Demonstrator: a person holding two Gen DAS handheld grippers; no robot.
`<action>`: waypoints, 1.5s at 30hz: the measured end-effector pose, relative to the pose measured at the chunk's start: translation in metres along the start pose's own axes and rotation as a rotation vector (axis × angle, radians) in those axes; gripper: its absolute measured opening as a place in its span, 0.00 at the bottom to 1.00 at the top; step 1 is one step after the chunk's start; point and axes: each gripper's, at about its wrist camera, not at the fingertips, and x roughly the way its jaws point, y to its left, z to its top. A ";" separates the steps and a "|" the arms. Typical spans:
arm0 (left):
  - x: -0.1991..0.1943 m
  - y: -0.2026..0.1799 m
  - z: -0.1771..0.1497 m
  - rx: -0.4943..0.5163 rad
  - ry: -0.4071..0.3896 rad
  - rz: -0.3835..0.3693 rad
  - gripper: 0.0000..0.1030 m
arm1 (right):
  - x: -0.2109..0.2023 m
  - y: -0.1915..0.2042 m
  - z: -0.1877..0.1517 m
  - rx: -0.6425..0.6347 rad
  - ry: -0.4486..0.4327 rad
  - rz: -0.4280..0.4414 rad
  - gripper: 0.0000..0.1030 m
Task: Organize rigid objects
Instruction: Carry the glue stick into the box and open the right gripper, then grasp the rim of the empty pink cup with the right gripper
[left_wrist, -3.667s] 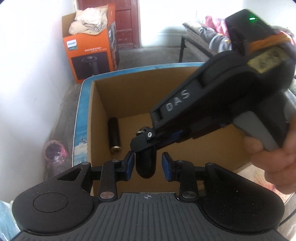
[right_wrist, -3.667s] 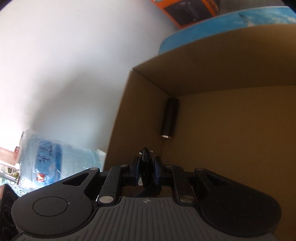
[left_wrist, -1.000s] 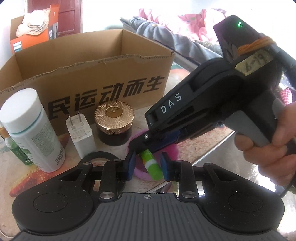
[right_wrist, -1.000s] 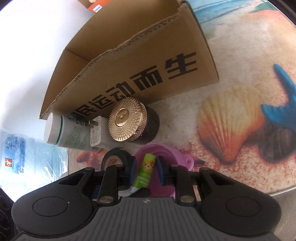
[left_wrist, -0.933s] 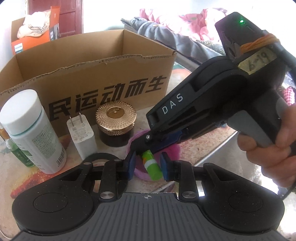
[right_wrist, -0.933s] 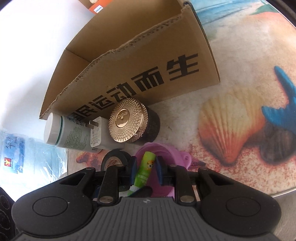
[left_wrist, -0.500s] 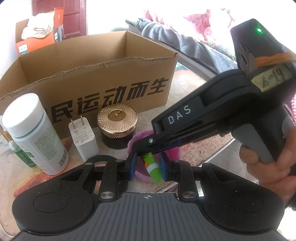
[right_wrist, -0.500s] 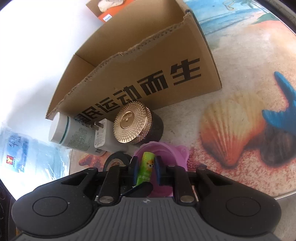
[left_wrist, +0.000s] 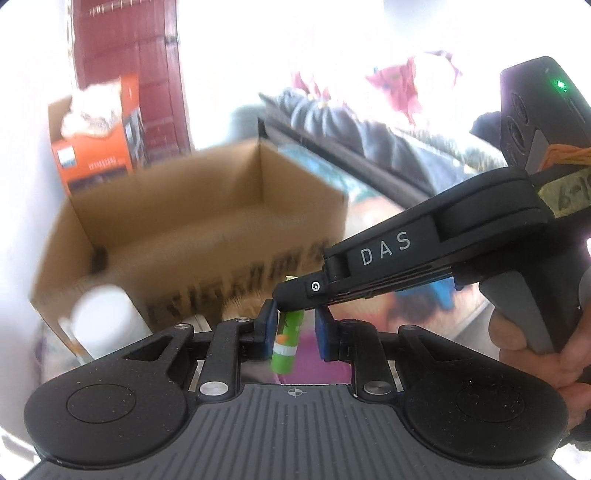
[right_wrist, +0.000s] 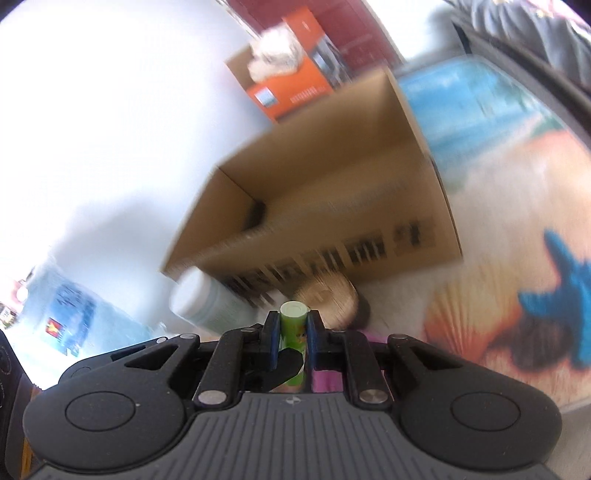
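Note:
My right gripper is shut on a small green tube and holds it upright above the pink bowl. In the left wrist view the right gripper reaches in from the right with the green tube hanging from it. My left gripper is open, its blue pads either side of the tube without touching it. The open cardboard box stands behind, with a dark cylinder inside at its left corner. The box also shows in the right wrist view.
A white-capped bottle and a gold-lidded jar stand in front of the box on the seashell-print table. An orange box sits on the floor behind. A water jug lies at the left. Both views are blurred.
Both grippers have risen and tilted up, so the box's inside now shows. The right gripper has lifted the green tube out of the pink bowl. The left gripper stays open around it.

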 end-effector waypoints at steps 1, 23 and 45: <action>-0.004 0.002 0.006 0.004 -0.018 0.010 0.20 | -0.003 0.006 0.005 -0.018 -0.018 0.009 0.16; 0.085 0.152 0.075 -0.132 0.172 0.207 0.21 | 0.174 0.068 0.154 -0.132 0.233 0.067 0.16; 0.024 0.161 0.072 -0.217 0.037 0.180 0.33 | 0.226 0.056 0.170 -0.086 0.339 0.011 0.48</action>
